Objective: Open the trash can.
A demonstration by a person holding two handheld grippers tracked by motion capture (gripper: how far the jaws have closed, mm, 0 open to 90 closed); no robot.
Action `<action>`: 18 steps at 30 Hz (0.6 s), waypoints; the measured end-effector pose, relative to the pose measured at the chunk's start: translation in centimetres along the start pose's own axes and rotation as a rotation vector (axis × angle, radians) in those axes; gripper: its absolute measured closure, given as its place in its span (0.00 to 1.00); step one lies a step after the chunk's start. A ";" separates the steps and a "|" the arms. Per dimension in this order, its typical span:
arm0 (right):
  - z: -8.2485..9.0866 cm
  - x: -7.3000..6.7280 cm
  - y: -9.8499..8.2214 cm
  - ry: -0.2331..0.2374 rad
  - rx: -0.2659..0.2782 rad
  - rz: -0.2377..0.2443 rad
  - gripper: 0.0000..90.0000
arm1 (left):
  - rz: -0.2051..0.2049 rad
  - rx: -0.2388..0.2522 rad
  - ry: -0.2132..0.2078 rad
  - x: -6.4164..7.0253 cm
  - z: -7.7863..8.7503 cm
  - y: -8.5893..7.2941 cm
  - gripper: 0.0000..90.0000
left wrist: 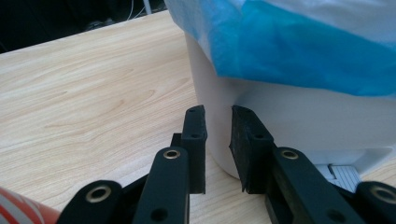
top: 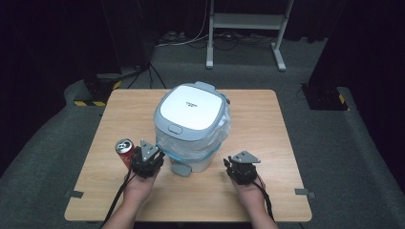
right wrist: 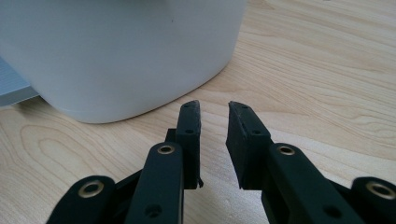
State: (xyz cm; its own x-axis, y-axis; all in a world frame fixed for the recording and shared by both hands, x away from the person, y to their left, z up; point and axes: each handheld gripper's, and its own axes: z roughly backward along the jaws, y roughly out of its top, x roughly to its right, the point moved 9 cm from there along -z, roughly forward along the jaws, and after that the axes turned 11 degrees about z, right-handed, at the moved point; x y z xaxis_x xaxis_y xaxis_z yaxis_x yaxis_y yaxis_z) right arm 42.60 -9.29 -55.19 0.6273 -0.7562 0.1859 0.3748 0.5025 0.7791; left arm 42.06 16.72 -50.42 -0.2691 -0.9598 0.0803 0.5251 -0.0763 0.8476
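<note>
While resting on the pale wooden table (top: 267, 119), stands a white plastic pedal bin with a closed grey-and-white lid (top: 192, 109), near the table's middle, lined with a blue-and-clear plastic bag (top: 217, 138) that spills over the rim; grey foot pedal (top: 180, 169) faces the person's side. Just left of the bin, beside the left hand, stands upright a red aluminium drink can with silver top (top: 124, 149), also glimpsed at the bottom left corner of the left gripper view. Left gripper (top: 154, 153) held low at the bin's front left, jaws a narrow gap apart, nothing between them, tips aimed at the bin's white wall (left wrist: 210, 93), close to it. Right gripper (top: 232, 164) held at the bin's front right, apart from it, jaws likewise slightly parted and empty, pointing towards the bin's rounded lower corner (right wrist: 140, 70) over bare wood.
</note>
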 end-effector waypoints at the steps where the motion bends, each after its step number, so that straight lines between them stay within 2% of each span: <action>1: 0.0 0.0 -0.1 0.000 -0.003 0.002 0.83 | 0.007 0.000 -0.013 0.1 0.0 0.0 0.86; 6: 0.0 -0.1 -0.2 0.000 -0.006 -0.003 0.83 | 0.004 -0.001 -0.030 0.5 -0.1 -0.1 0.91; 14: 0.0 0.0 -0.2 -0.003 -0.004 -0.005 0.82 | -0.027 -0.018 -0.112 2.9 -0.5 -0.1 0.89; 16: 0.1 0.1 -0.2 -0.004 -0.002 -0.007 0.81 | -0.023 -0.013 -0.121 3.0 -0.7 -0.1 0.74; 17: 0.1 0.1 -0.2 -0.004 -0.001 -0.007 0.80 | -0.024 -0.011 -0.125 2.9 -0.7 -0.1 0.74; 18: 0.2 0.2 -0.2 -0.006 -0.001 -0.009 0.80 | -0.028 -0.012 -0.137 3.0 -0.7 -0.1 0.67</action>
State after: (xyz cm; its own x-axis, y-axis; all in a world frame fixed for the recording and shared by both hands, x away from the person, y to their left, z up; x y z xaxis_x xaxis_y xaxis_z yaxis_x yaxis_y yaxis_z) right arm 42.51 -9.59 -55.20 0.6202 -0.7629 0.1827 0.3806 0.4962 0.7803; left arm 41.83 13.69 -50.63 -0.3910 -0.9114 0.1280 0.5249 -0.1066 0.8444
